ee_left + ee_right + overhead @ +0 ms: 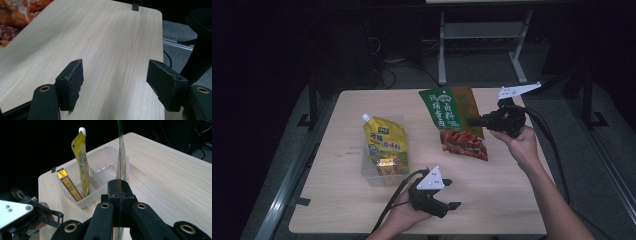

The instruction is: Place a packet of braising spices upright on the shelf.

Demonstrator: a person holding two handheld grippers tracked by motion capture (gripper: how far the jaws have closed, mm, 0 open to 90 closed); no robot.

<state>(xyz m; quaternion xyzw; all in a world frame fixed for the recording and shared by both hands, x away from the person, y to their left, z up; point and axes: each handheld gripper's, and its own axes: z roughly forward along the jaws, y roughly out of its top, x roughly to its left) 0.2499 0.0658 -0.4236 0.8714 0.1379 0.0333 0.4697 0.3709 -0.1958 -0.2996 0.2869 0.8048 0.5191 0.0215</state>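
Observation:
A green and red snack bag [447, 111] hangs over the right half of the table [512, 190], with my right gripper [472, 121] shut on its right edge. In the right gripper view the bag [121, 157] shows edge-on, pinched between the closed jaws of my right gripper [119, 190]. My left gripper [452, 193] rests low near the table's front edge, held by a hand. Its jaws stand open with only bare wood between them in the left gripper view [117, 80]. A corner of the snack bag [10, 22] shows at the upper left there.
A clear plastic container [368, 172] sits on the left half of the table with a yellow spout pouch [386, 145] upright in it. The right gripper view shows the container [105, 170], the pouch [82, 162] and a small red and yellow packet [68, 185] leaning inside.

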